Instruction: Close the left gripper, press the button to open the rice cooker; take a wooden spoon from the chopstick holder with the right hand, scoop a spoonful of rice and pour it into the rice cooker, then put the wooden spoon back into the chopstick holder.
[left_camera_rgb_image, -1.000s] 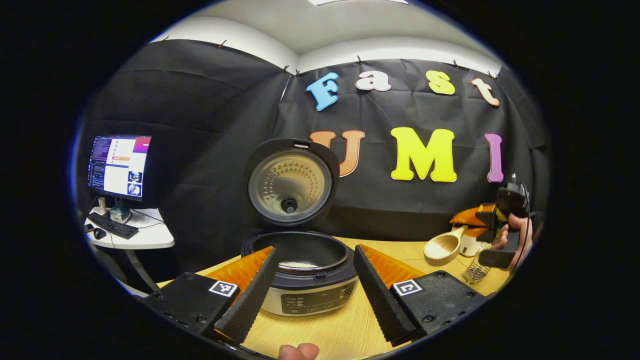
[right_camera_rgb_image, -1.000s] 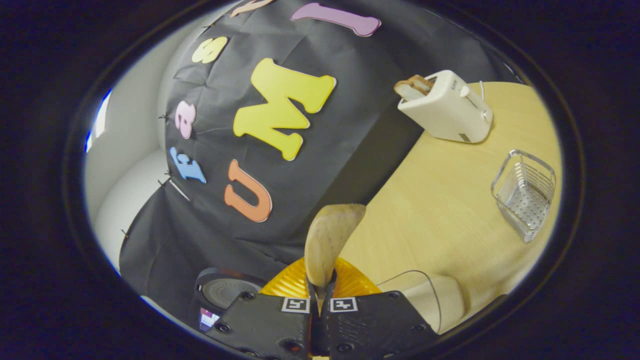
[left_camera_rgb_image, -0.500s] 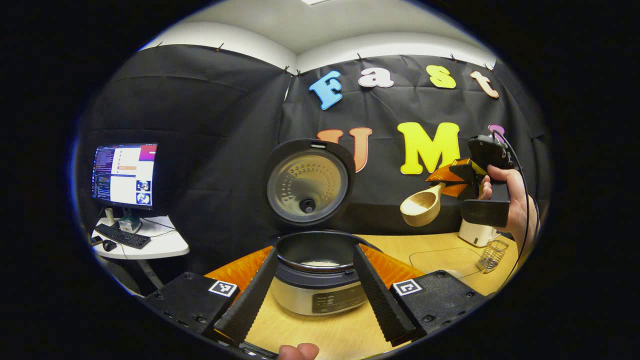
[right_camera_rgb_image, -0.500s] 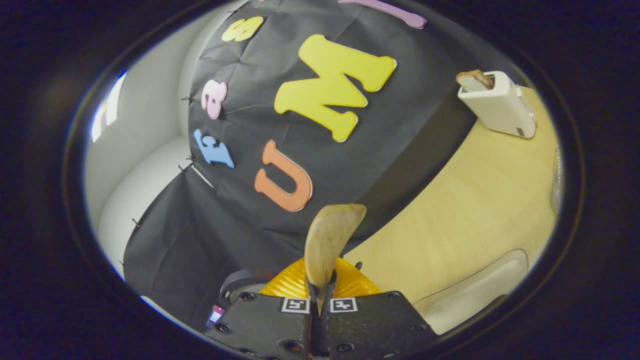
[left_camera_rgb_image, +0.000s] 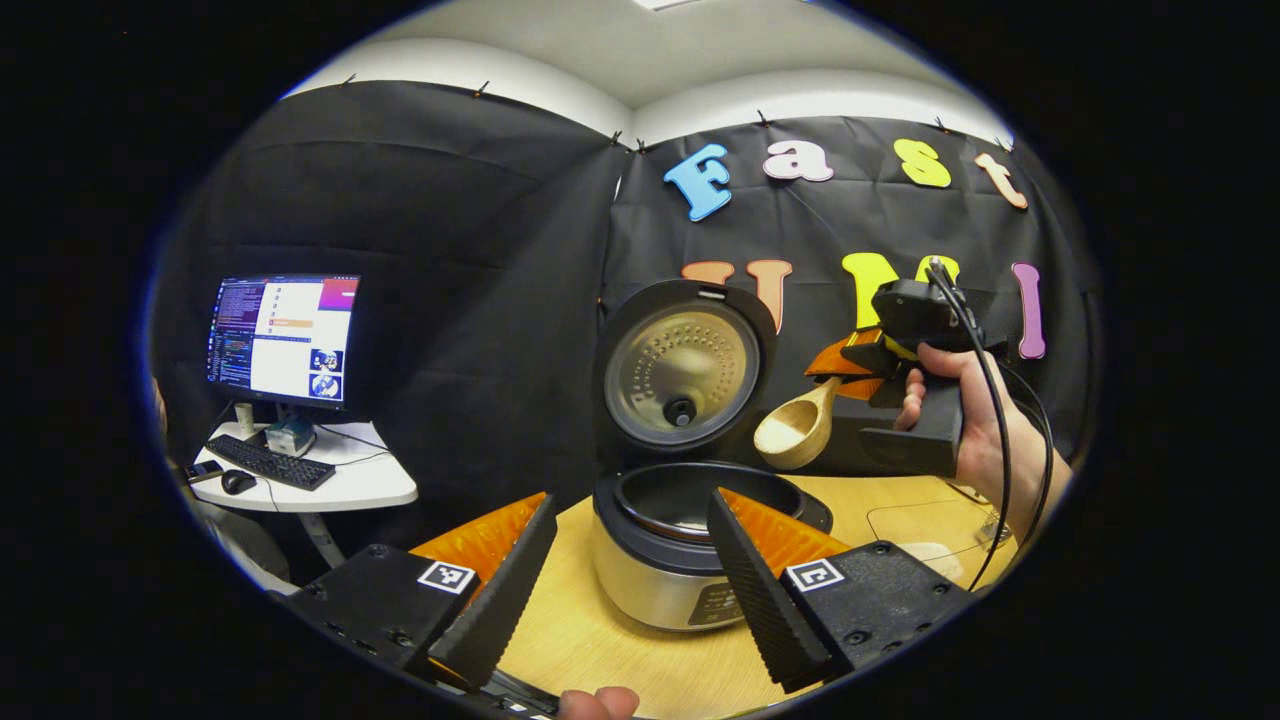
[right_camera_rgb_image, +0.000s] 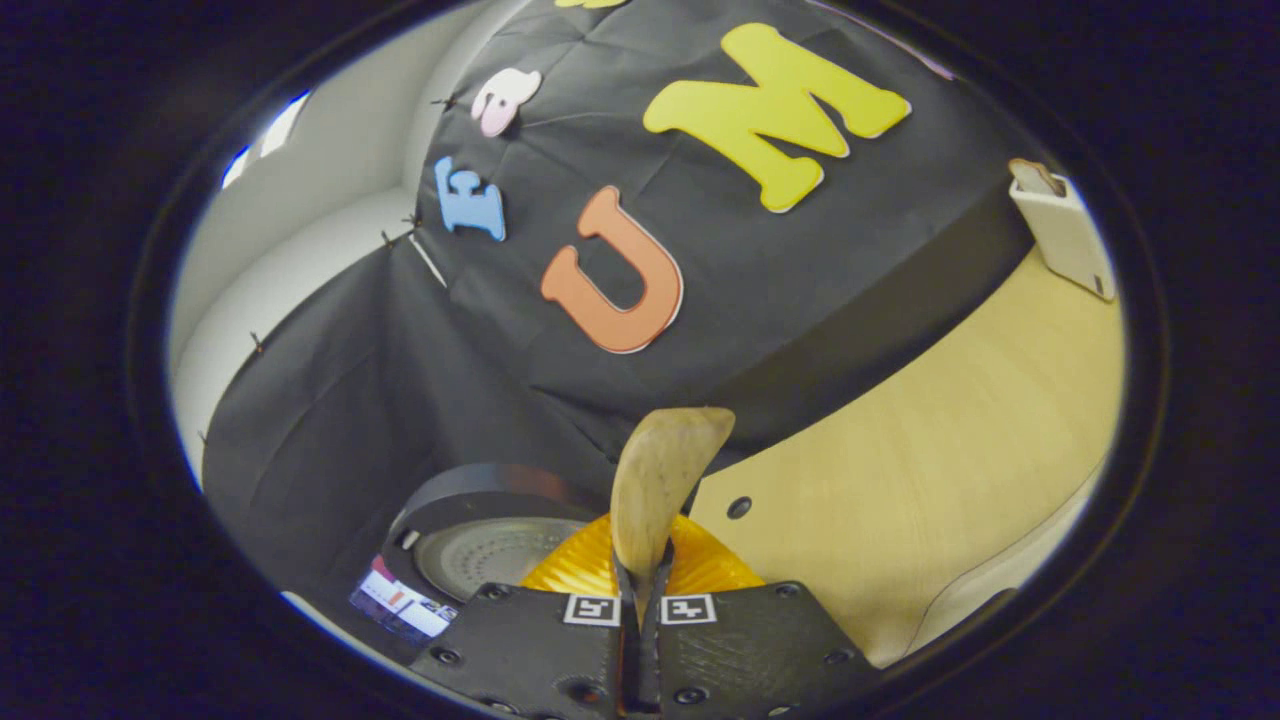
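On the far left of my left gripper view a monitor (left_camera_rgb_image: 283, 337) glows above a keyboard (left_camera_rgb_image: 271, 463) on a small white side table (left_camera_rgb_image: 345, 487). My left gripper (left_camera_rgb_image: 630, 575) hangs low over the tabletop (left_camera_rgb_image: 570, 625) with its jaws spread wide, holding nothing. Between them stands the rice cooker (left_camera_rgb_image: 688, 540), a silver body with a dark rim; its round lid (left_camera_rgb_image: 685, 368) stands upright behind the pot, showing its dimpled metal inner plate. The pot's inside is too dark for me to make out any rice.

To the right of the lid, my right gripper (left_camera_rgb_image: 835, 365) holds the wooden spoon (left_camera_rgb_image: 797, 432) up above the cooker's right edge. The spoon is pale wood with a deep rounded bowl, its hollow facing my left camera; its handle is hidden in the jaws. A hand (left_camera_rgb_image: 975, 425) grips the gripper's handle.

In my right gripper view, the right gripper (right_camera_rgb_image: 640, 600) has its jaws clamped narrow on the spoon's (right_camera_rgb_image: 655, 490) handle, the bowl seen edge-on. The lid (right_camera_rgb_image: 480, 535) is partly hidden behind my fingers, and a white toaster (right_camera_rgb_image: 1068, 235) sits at the tabletop's (right_camera_rgb_image: 930, 460) far right, cut off.
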